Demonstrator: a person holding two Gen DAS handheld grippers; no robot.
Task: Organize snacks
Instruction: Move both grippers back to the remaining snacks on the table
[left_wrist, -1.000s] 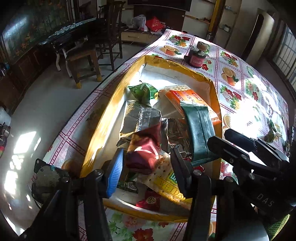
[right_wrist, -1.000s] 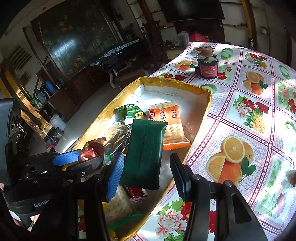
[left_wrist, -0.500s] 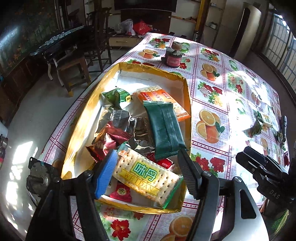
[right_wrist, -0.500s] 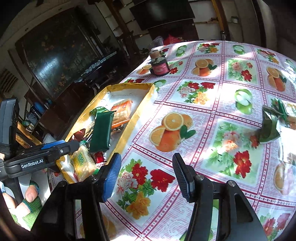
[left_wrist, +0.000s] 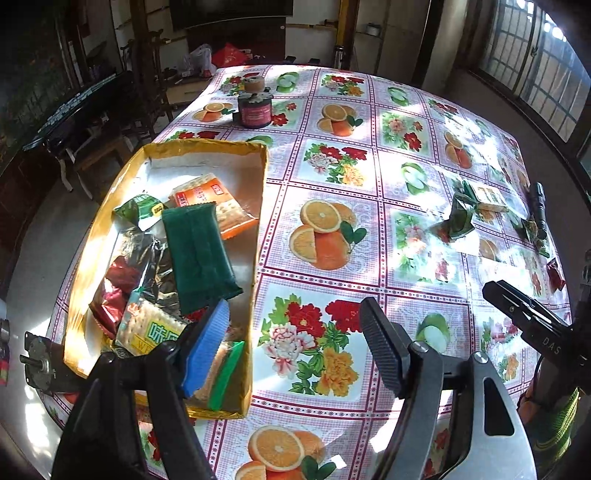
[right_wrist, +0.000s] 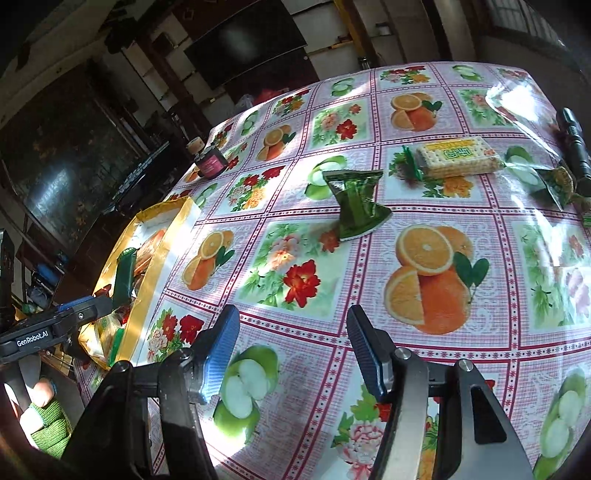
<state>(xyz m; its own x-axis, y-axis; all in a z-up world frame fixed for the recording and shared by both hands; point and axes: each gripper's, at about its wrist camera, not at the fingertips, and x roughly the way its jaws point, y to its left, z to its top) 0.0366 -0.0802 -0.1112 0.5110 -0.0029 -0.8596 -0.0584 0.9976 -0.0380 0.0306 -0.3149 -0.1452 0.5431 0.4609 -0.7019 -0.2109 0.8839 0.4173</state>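
Note:
A yellow-rimmed tray at the table's left holds several snacks: a dark green pack, an orange cracker pack, a clear cracker pack and red and silver packets. It also shows in the right wrist view. My left gripper is open and empty, just right of the tray. My right gripper is open and empty above the tablecloth. Loose on the table lie a green packet, a cracker pack and a small green packet.
A dark jar with a small tub behind it stands at the table's far side. A black flashlight lies at the right edge. A small red packet lies near the right edge. Chairs and a dark table stand on the left.
The dark green pack left my right gripper and the red packet left my left gripper; both lie in the tray. Both grippers swung right, away from the tray.

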